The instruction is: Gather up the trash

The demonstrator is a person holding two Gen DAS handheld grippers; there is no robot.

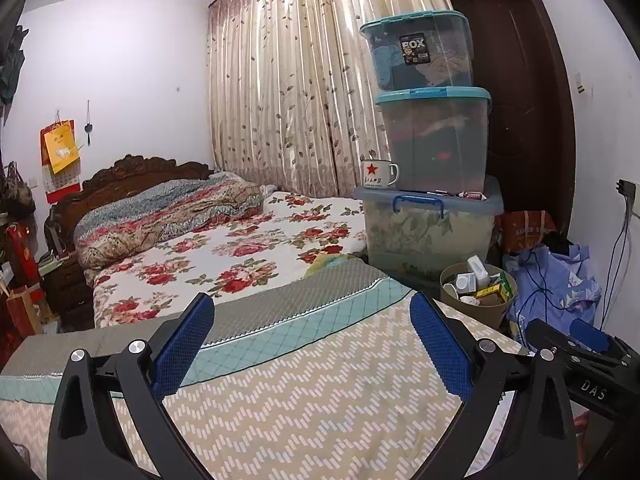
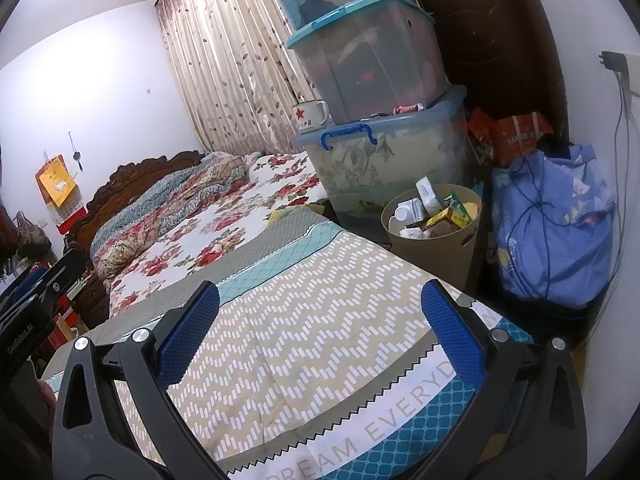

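Hovering apart over bare bedspread (image 2: 320, 320), both gaping tools, bin (image 2: 434, 236) seemingly just past its edge

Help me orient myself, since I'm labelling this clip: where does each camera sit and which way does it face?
Left wrist: on the left gripper, open over the patterned blanket, facing the bed's headboard; the right gripper shows at right.
Right wrist: on the right gripper, open, angled toward the trash bin.
Shared: blanket, bin, stacked storage boxes.

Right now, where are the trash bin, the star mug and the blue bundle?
trash bin (image 2: 466, 254), right wrist view, on its tan outer wall.
star mug (image 1: 376, 174), left wrist view, on its white side.
blue bundle (image 2: 560, 240), right wrist view, on its cloth front.
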